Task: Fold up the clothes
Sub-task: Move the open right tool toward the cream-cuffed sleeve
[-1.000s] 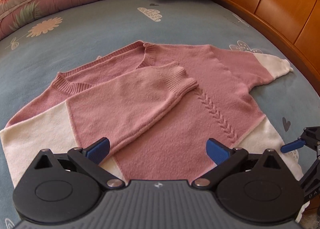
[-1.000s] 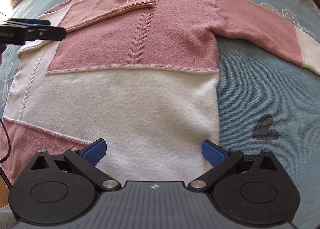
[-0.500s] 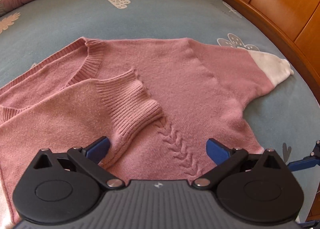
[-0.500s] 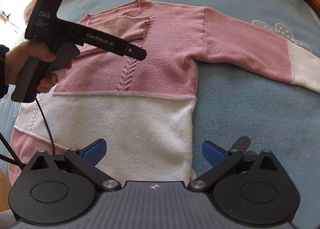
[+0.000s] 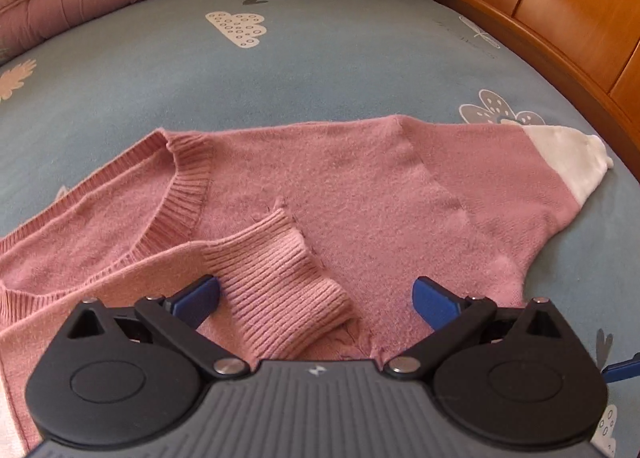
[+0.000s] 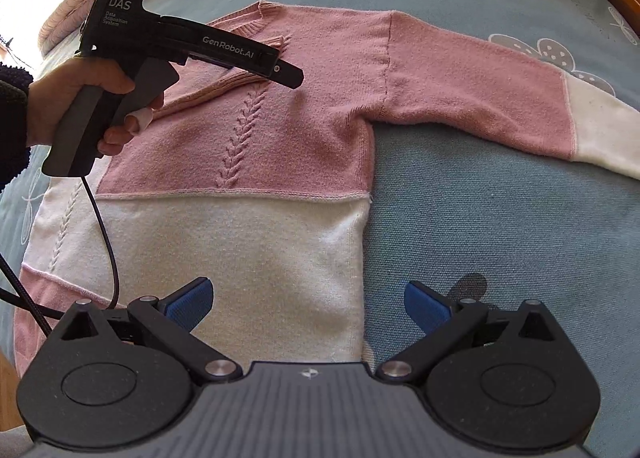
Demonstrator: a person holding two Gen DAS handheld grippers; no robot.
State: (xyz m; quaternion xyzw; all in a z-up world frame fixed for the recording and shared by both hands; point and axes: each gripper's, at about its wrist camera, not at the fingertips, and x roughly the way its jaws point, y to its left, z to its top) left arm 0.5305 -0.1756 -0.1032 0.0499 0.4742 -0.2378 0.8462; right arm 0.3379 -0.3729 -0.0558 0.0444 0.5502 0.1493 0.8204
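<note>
**Soft knit sweater, one sleeve left to fold**

A pink and white sweater (image 6: pixel 256 162) is laid flat on the blue bedsheet (image 6: pixel 500 226). One sleeve is already folded across the chest, its ribbed cuff (image 5: pixel 280 290) sitting between the spread fingers of the left gripper (image 5: pixel 316 298), jaws apart, nothing pinched. The right gripper (image 6: pixel 308 304) is also held wide open, over the white hem near the side seam.

The other sleeve (image 6: pixel 480 90) is stretched out to the right, white cuff (image 6: pixel 600 130) at the far end. The knit looks light, floppy and a bit stretchy, so sagging and dragging should be expected. Probably best grabbed at the cuff or hem edge, where the fabric is thicker, and carried low.
</note>
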